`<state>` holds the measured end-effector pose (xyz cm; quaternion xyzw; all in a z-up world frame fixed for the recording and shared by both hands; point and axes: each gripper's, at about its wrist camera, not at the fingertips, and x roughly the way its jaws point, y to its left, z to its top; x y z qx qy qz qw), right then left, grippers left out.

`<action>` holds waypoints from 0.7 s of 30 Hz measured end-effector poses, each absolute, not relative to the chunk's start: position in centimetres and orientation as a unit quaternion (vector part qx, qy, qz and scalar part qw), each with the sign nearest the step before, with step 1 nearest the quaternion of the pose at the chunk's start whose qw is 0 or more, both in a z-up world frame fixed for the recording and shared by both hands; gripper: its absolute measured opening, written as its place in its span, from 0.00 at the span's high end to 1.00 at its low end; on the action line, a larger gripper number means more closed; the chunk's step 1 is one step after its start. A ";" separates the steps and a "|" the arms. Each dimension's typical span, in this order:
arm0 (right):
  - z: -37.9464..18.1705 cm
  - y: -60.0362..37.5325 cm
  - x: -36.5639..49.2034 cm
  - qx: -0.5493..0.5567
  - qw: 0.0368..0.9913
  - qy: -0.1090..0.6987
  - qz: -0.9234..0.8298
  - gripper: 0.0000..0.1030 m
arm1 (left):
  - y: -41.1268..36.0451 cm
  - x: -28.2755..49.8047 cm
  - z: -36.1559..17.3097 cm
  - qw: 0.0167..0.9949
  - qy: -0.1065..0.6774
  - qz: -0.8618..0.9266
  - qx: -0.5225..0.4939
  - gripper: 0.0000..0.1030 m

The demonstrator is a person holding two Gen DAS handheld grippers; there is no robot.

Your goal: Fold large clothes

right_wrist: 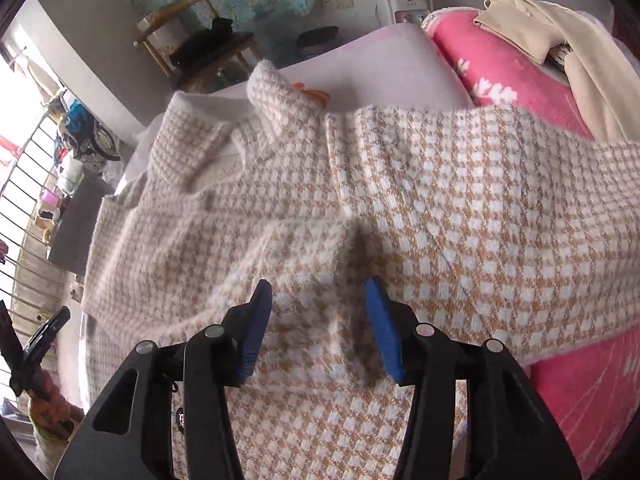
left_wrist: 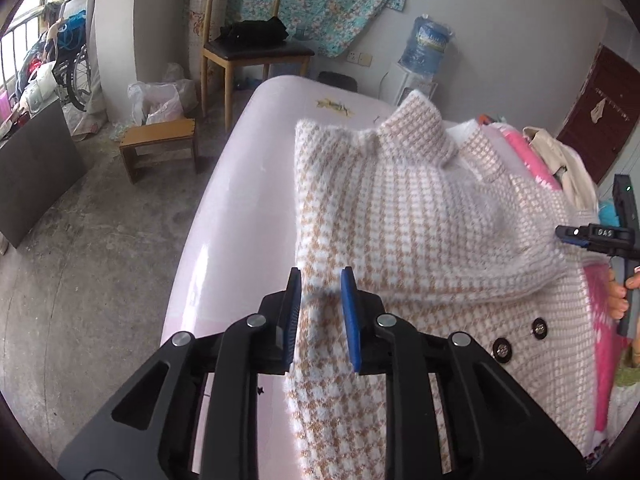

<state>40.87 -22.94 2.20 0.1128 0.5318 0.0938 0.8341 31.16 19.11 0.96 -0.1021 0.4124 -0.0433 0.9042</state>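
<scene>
A fuzzy houndstooth knit coat (left_wrist: 420,216), tan on white with dark buttons (left_wrist: 502,350), is lying across a pale pink table (left_wrist: 240,184). In the left wrist view its long axis is running from the near edge, under the camera, toward the far end, with the turned-down collar (left_wrist: 416,128) pointing away toward the far wall and its water dispenser (left_wrist: 424,52). One panel of the coat is folded over the body, its ribbed edge crossing toward the right. The left gripper (left_wrist: 322,284) is pinching a narrow fold at the coat's left edge, the blue pads (left_wrist: 350,320) close together with fabric between them. The right gripper (right_wrist: 318,300) is hovering over the middle of the coat with its pads (right_wrist: 384,328) standing apart; knit is bunching up in a soft ridge between them, but the pads are not pressing on it. In the right wrist view the collar (right_wrist: 276,92) is sitting at the far left, and a pink blanket (right_wrist: 500,76) with a beige garment (right_wrist: 560,40) on top is lying just beyond the coat's right side. A wooden chair (left_wrist: 256,44) and a small stool (left_wrist: 160,148) are standing on the concrete floor to the far left.
</scene>
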 end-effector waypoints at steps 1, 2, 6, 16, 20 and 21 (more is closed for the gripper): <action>2.0 -22.8 41.2 0.112 0.831 0.537 0.098 0.53 | 19.4 31.8 1.4 0.905 0.411 -0.038 -0.108 0.74; 1.7 -22.7 41.7 0.110 0.827 0.542 0.101 0.53 | 19.6 32.7 1.5 0.902 0.415 -0.032 -0.113 0.72; -0.6 -21.9 42.8 0.099 0.814 0.565 0.094 0.53 | 19.4 37.9 0.4 0.892 0.438 -0.014 -0.109 0.71; -1.0 -21.6 43.1 0.108 0.818 0.558 0.090 0.55 | 16.4 46.0 -3.0 0.882 0.468 -0.007 -0.055 0.70; -1.1 -20.9 42.9 0.068 0.820 0.559 0.103 0.62 | 16.4 45.7 -2.9 0.890 0.454 -0.002 -0.047 0.82; -0.9 -20.2 42.8 0.047 0.823 0.556 0.108 0.68 | 16.3 45.6 -2.9 0.892 0.449 -0.003 -0.045 0.86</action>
